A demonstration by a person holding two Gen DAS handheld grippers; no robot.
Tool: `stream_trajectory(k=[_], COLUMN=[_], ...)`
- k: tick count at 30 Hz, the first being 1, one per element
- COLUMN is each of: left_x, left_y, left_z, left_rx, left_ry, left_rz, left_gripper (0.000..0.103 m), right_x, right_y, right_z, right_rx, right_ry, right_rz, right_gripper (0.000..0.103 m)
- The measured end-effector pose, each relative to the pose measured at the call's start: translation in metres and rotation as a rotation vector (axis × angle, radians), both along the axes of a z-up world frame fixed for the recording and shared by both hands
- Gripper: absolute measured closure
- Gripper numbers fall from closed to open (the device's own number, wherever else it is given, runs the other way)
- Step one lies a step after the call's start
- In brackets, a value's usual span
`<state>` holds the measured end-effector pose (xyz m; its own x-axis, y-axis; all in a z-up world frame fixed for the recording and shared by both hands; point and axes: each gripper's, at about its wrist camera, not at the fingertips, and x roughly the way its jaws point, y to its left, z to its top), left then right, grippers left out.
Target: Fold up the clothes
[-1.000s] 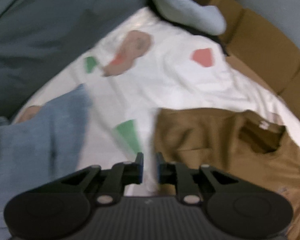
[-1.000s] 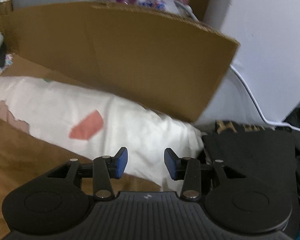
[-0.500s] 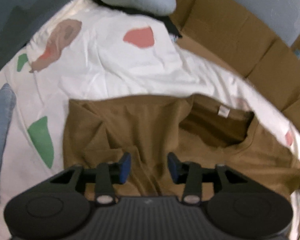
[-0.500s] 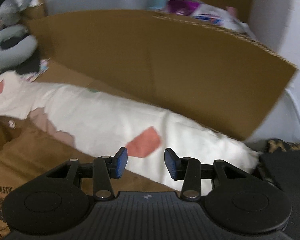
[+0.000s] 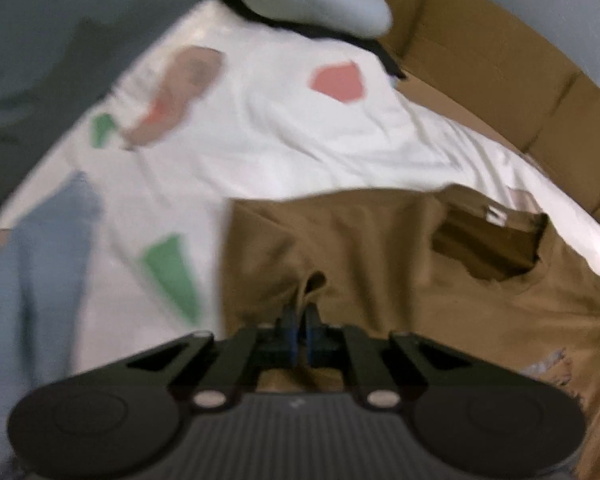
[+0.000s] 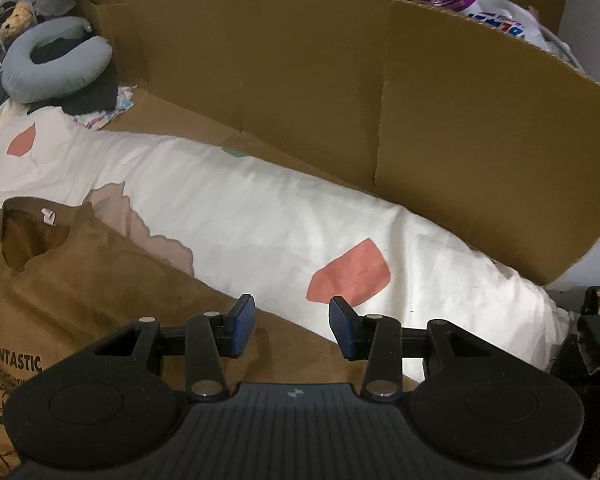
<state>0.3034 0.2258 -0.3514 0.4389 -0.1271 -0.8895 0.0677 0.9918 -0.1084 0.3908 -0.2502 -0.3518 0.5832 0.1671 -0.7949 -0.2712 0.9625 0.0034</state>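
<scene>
Left tongs have snapped closed, pinching soft brown T-shirt; right tongs gape.

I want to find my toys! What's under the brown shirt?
Under the brown shirt you can see a white sheet with coloured patches. Whatever lies beneath the shirt's middle is covered, so I cannot tell.

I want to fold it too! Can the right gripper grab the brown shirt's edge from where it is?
Probably yes. The right gripper is open just above the brown shirt edge on the white sheet, with nothing between.
</scene>
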Motion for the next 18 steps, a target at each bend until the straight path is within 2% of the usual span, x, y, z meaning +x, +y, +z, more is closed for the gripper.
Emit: stream_trajectory(k=[6, 10, 12, 14, 16, 18], left_x=[-0.011, -0.019, -0.019, -0.017, -0.015, -0.008], left_y=[0.054, 0.085, 0.097, 0.102, 0.104, 0.099], left_z=[0.023, 0.022, 0.020, 0.021, 0.024, 0.026], left_rx=[0.095, 0.181, 0.223, 0.241, 0.246, 0.240], left_ry=[0.014, 0.033, 0.056, 0.061, 0.050, 0.039], left_rz=[0.065, 0.126, 0.156, 0.159, 0.149, 0.122], left_gripper=[0.099, 0.098, 0.090, 0.062, 0.055, 0.055], right_x=[0.007, 0.012, 0.013, 0.014, 0.014, 0.015], right_y=[0.008, 0.012, 0.013, 0.014, 0.014, 0.013], right_z=[-0.008, -0.015, -0.017, -0.019, -0.022, -0.022], right_rx=[-0.017, -0.029, -0.031, -0.035, -0.039, -0.037], right_ry=[0.022, 0.038, 0.042, 0.046, 0.050, 0.055], right_rz=[0.056, 0.081, 0.094, 0.103, 0.110, 0.121], right_gripper=[0.055, 0.055, 0.055, 0.055, 0.055, 0.055])
